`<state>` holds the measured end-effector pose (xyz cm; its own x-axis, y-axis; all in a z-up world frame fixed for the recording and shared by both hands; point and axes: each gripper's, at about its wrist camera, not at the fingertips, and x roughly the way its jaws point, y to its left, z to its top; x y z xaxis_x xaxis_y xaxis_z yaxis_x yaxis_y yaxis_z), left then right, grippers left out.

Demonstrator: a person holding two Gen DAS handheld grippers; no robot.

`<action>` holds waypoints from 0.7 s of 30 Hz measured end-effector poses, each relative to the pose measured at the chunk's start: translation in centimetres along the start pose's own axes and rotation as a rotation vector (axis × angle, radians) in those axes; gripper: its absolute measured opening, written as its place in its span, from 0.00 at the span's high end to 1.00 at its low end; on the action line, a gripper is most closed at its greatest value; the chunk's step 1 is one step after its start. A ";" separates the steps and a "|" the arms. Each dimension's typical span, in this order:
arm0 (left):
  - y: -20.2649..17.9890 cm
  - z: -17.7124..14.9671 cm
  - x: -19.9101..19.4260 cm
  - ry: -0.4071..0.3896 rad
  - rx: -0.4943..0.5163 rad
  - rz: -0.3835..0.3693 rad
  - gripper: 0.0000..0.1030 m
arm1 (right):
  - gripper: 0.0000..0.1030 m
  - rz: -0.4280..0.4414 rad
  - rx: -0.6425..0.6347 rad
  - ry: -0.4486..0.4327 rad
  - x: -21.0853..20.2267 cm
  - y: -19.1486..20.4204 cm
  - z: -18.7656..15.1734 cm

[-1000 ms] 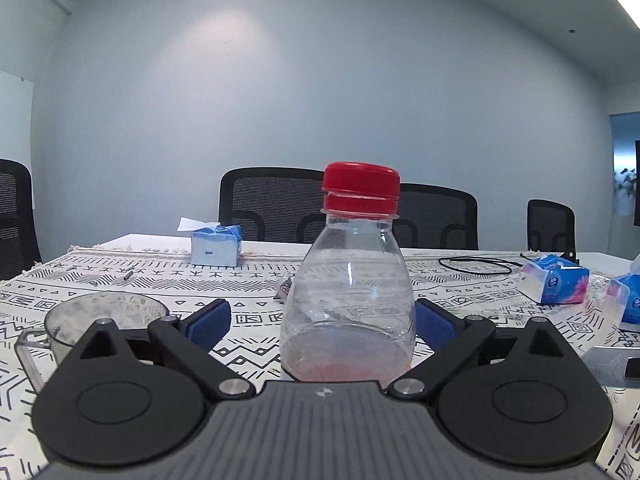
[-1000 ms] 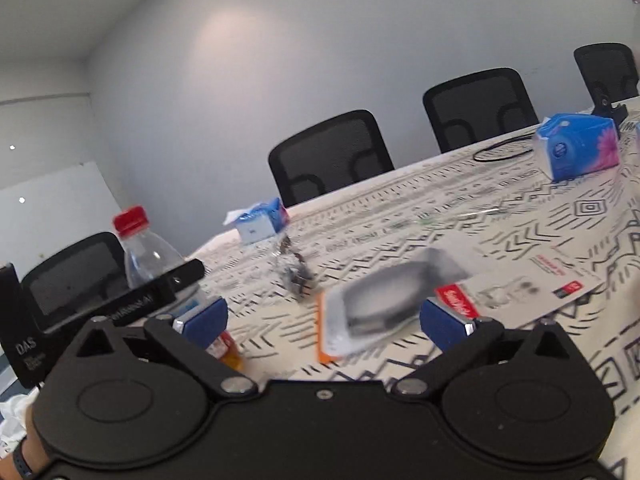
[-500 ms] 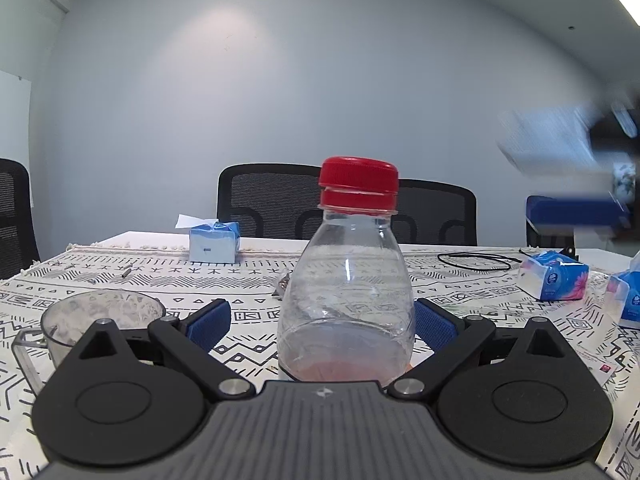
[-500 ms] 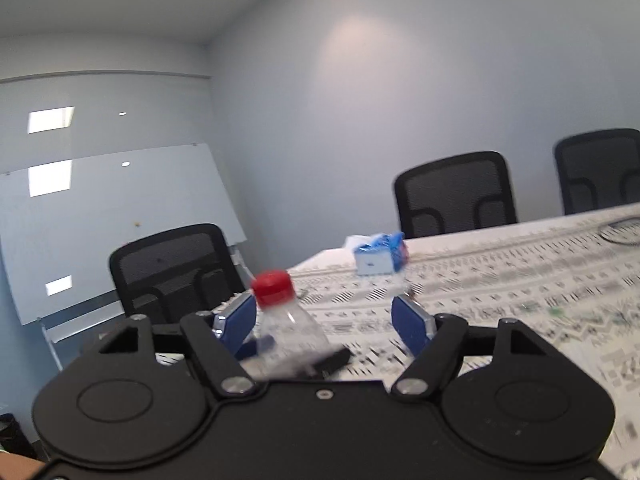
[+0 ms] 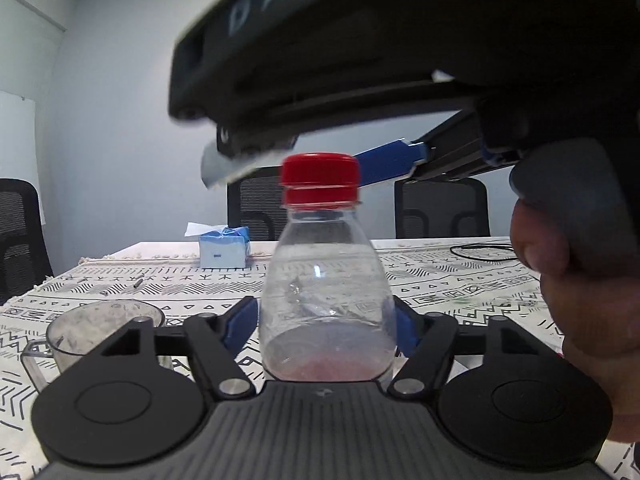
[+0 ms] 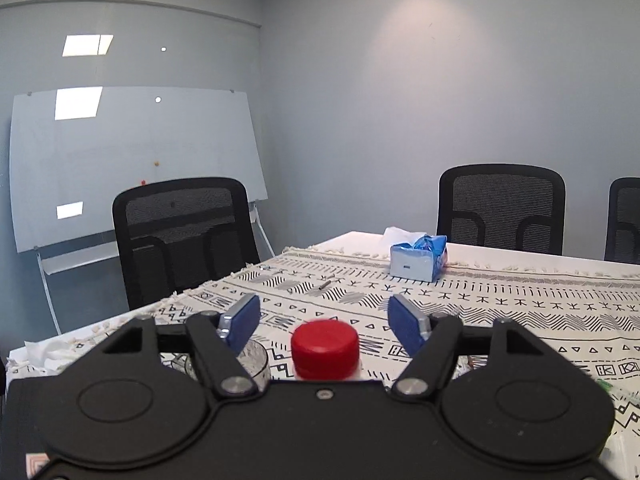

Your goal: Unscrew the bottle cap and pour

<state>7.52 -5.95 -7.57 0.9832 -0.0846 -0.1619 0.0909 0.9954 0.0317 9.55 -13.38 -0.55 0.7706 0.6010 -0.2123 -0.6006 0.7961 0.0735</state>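
Bottle [image 5: 326, 300], upright on the patterned tablecloth [image 5: 460, 284], stands clamped at its lower body between the pads of the left gripper [image 5: 325, 330]. Its red cap [image 6: 325, 349] sits on the vertical axis, centred between the parted fingers of the right gripper [image 6: 325, 322], which flank but do not touch it. Left view alone shows pinkish contents and a clear cup [image 5: 100, 330]; right view alone shows the cap-to-finger gaps.

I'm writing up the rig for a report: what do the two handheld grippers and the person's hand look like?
Both the left gripper and right gripper are matte black, with two round discs, silver pivot bolts and blue finger pads. The left one's base is ribbed grey. The bare hand shows no sleeve.
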 end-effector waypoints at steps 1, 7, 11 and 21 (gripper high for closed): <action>0.0 0.0 0.0 0.001 0.003 0.001 0.42 | 0.50 -0.004 -0.009 0.000 0.1 0.2 -0.1; -0.2 0.0 0.1 0.009 0.016 -0.005 0.44 | 0.67 -0.023 -0.032 0.013 0.5 0.5 -0.5; -0.3 0.0 0.2 0.010 0.027 -0.002 0.45 | 0.68 -0.022 -0.028 0.001 0.4 0.1 -0.7; 0.4 0.2 0.5 0.020 -0.005 -0.025 0.47 | 0.68 0.118 -0.085 -0.012 0.7 -1.7 -0.5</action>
<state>8.05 -5.57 -7.45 0.9773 -0.1090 -0.1819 0.1149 0.9931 0.0220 11.00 -14.35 -1.33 0.6959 0.6911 -0.1952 -0.7025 0.7115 0.0147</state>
